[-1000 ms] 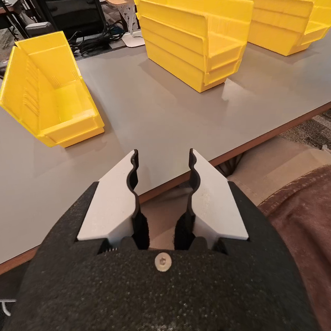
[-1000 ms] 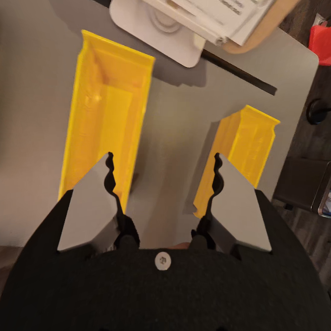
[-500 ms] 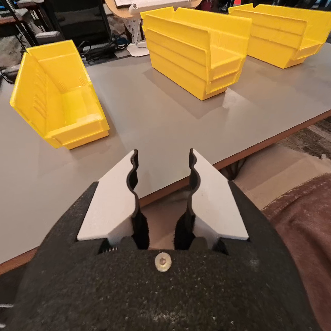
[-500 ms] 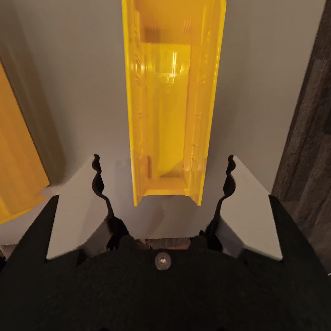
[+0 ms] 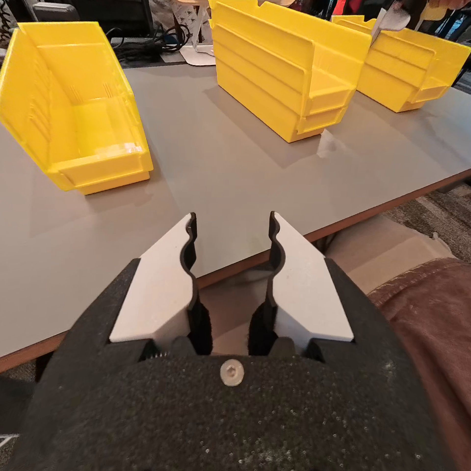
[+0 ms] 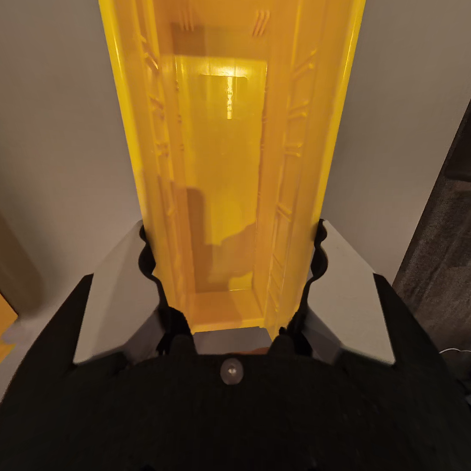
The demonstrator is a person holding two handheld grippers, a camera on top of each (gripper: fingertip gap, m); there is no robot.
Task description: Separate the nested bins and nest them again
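Glossy, faintly translucent yellow plastic is seen in the bin (image 6: 229, 153); a smooth matt grey top with a wood-coloured edge in the table (image 5: 229, 178); grainy black foam-like body and matt pale fingers (image 5: 163, 280) on the left gripper (image 5: 233, 221)

In the right wrist view the yellow bin (image 6: 229, 158) runs off the top edge, so its far end cannot be seen, and the jaws cover the outsides of its near side walls; whether they press the walls or only flank them cannot be told. A yellow patch (image 6: 6, 321) at the left edge is cut off. In the left wrist view the far bin stack (image 5: 407, 74) is partly hidden by a blurred grey shape (image 5: 390, 19), unidentifiable.
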